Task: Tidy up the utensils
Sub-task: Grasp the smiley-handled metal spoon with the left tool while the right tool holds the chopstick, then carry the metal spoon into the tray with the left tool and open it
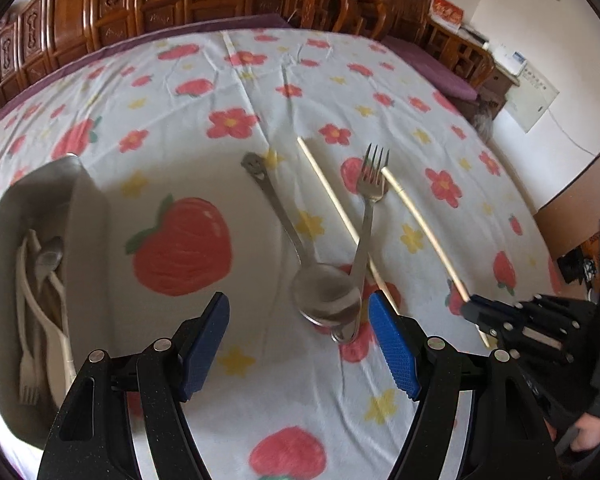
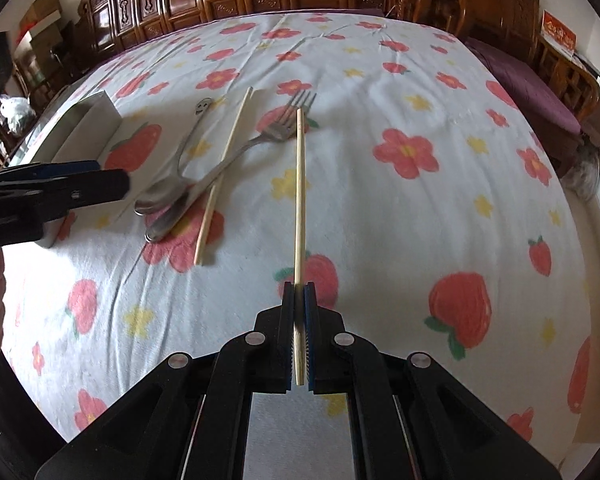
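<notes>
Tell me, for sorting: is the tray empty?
Not empty. The tray already holds pale forks and spoons.

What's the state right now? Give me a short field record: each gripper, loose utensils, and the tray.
right gripper: shut on one chopstick, held by its near end
left gripper: open, empty, above the spoon
other chopstick: lying on the tablecloth, under the fork's handle
fork: on the cloth, handle crossing over the spoon's bowl
tray: at the left gripper's left, already holding pale utensils and a spoon
</notes>
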`<state>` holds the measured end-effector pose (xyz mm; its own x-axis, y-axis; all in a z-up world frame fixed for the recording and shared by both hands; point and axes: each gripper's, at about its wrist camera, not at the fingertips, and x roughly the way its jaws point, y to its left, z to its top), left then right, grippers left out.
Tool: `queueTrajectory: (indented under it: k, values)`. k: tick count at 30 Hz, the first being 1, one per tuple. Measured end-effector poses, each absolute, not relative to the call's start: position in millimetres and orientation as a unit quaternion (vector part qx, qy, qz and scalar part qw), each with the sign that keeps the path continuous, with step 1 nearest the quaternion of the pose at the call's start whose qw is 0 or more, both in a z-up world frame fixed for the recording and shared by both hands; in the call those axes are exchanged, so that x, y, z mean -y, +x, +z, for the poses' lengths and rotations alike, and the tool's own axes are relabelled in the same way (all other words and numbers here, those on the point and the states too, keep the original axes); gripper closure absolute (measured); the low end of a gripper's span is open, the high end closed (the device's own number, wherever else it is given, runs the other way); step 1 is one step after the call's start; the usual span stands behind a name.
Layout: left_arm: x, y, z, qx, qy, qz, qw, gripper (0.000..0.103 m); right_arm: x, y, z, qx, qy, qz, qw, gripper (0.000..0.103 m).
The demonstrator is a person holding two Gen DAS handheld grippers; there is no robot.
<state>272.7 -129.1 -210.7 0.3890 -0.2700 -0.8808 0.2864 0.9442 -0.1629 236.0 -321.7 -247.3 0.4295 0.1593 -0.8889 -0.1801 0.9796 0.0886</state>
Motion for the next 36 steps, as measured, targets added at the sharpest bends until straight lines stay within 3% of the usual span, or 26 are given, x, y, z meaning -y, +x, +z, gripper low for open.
queueTrajectory:
  k: [6,16,22,28,29,30,36]
  values:
    - [138.1,278.0,-223.2,-0.546,0.003,-0.144,0.825,0.036,328.6,233.0,-246.9,-0.519,0.003,0.107,0.848,0.097]
    - [144.4,279.0,-232.9,-0.563,-0.018,-0.121,0.817,0.048,332.3,227.4,-244.0,-0.509,0.016,0.118,0.852,0.097]
    - [151.3,280.1,-232.6,-0.564,-0.021,-0.115,0.817,0.064,338.0,226.2,-243.1,-0.505,0.027,0.117,0.855,0.097]
    - [154.3,278.1,-229.9,-0.556,-0.014,-0.101,0.825,0.066,341.7,225.3,-241.9,-0.503,0.035,0.116,0.856,0.097]
    - [154.3,277.3,-228.1,-0.553,-0.009,-0.092,0.828,0.085,341.7,225.0,-242.1,-0.503,0.036,0.117,0.856,0.097]
    - [153.3,277.7,-227.0,-0.553,-0.006,-0.086,0.829,0.089,341.5,224.3,-242.2,-0.503,0.035,0.117,0.856,0.097]
    - [150.3,276.7,-223.6,-0.552,-0.011,-0.095,0.828,0.098,339.0,221.7,-242.3,-0.503,0.031,0.122,0.855,0.097]
